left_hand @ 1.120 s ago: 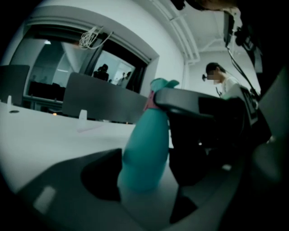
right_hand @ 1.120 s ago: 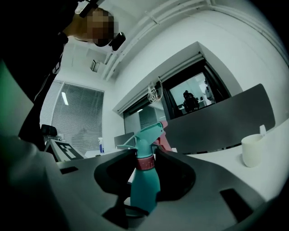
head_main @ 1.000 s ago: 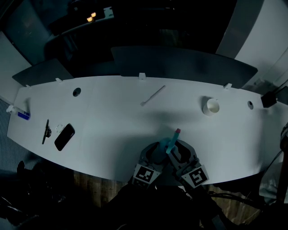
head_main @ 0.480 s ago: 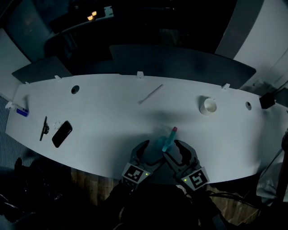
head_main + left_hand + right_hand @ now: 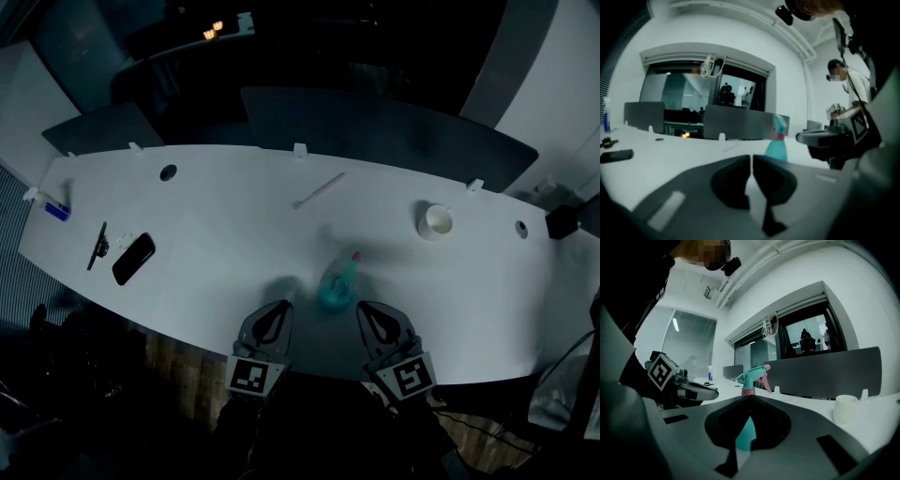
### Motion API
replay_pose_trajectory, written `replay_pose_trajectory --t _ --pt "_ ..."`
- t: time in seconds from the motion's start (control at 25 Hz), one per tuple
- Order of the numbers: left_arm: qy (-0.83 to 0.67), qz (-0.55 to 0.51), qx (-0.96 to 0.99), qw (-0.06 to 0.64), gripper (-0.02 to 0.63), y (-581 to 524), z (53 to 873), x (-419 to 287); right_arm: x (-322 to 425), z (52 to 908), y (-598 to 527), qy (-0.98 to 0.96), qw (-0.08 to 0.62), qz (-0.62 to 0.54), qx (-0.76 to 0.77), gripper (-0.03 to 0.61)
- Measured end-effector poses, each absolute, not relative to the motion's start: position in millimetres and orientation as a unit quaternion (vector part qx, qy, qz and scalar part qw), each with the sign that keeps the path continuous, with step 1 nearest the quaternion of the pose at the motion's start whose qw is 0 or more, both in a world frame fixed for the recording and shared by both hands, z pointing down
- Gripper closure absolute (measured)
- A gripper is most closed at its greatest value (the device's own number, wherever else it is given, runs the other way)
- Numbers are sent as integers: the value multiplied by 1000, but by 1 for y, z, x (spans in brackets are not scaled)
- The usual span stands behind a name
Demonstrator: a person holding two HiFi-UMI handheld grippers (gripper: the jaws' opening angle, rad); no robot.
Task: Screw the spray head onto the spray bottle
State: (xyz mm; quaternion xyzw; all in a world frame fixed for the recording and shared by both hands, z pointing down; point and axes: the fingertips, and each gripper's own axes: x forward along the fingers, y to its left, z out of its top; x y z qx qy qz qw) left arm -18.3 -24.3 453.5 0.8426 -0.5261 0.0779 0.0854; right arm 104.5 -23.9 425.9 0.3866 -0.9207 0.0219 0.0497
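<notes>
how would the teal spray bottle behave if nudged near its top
The spray bottle stands upright and free on the table, so a high nudge could tip it. Its spray head juts sideways, probably making it a bit top-heavy.

I'm working in an office: a long white desk (image 5: pixel 234 216), grey divider screens (image 5: pixel 375 127), cable holes (image 5: pixel 168 172), a phone (image 5: pixel 134 259), glass walls (image 5: pixel 689 348) behind.

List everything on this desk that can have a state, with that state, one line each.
Teal plastic spray bottle with pink collar: upright on the white table, spray head on, not held.
Left tongs: just closed, shut, nothing between them.
Right tongs: just closed, shut, nothing between them.
White round cup: upright, open top.
Black flat phone: lying flat, screen dark.
</notes>
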Motion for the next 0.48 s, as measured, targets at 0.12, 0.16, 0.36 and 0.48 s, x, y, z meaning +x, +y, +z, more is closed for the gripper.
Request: replay_pose_trajectory --t 0.12,0.16,0.36,0.48 --pt "-567 71 817 71 609 -18 437 -32 103 419 -20 -912 48 25 407 574" --pt "-581 76 808 60 611 -16 434 -36 104 419 -20 -908 46 28 416 574" --pt "-617 88 782 15 611 -6 422 -43 94 423 -11 -894 53 1 445 574" --pt "-611 95 786 4 611 13 422 -42 85 426 9 -890 61 -4 451 574"
